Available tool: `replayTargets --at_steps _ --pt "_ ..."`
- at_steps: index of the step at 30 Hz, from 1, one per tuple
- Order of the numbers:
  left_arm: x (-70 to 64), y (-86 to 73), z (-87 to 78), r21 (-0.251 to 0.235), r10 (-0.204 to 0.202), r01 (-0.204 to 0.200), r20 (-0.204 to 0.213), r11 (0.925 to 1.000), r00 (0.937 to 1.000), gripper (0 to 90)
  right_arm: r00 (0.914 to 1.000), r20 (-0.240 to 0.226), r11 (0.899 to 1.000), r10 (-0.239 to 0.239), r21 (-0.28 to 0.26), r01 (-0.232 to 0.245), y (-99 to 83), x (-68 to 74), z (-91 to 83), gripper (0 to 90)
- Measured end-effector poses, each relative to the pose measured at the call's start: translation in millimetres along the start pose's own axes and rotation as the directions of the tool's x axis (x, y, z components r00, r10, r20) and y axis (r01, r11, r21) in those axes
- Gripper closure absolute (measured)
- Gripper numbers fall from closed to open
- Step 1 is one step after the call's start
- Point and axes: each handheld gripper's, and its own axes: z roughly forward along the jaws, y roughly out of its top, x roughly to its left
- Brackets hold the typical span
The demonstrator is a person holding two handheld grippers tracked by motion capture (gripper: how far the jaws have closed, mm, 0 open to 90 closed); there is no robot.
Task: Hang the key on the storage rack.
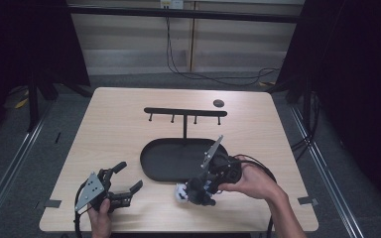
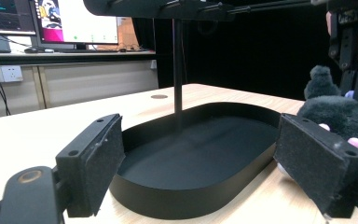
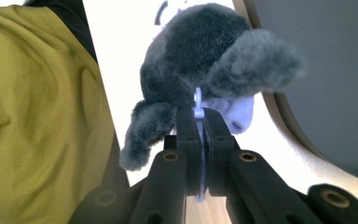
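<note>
A small dark grey plush toy (image 1: pixel 188 191) with white and lilac parts sits at the near edge of the light wooden table (image 1: pixel 114 134) in the high view, just near of the black oval tray (image 1: pixel 166 161) with its T-shaped hook stand (image 1: pixel 185 113). The right gripper (image 1: pixel 198 192) is clenched on it; the left gripper (image 1: pixel 128 177), at near left, is spread wide.

In the left gripper view, its padded jaws stand far apart, framing the tray (image 2: pixel 191 196); the toy (image 2: pixel 340 114) lies at right.

In the right gripper view, the jaws pinch a lilac tab (image 3: pixel 198 109) of the plush toy (image 3: pixel 205 56). Left is an olive-green sleeve (image 3: pixel 37 116).
</note>
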Motion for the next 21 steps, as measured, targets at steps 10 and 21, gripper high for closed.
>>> replayTargets --at_steps 10,21 --pt "-0.3 -0.1 -0.1 0.001 -0.005 0.005 -0.001 1.0 1.0 15.5 0.9986 -0.006 0.999 -0.052 -0.003 0.052 25.5 4.5 -18.4 87.1" --pt "-0.3 -0.1 -0.2 0.002 -0.005 0.005 -0.002 1.0 1.0 15.5 0.9955 0.011 0.995 -0.094 0.022 0.094 48.9 7.8 -34.9 87.0"
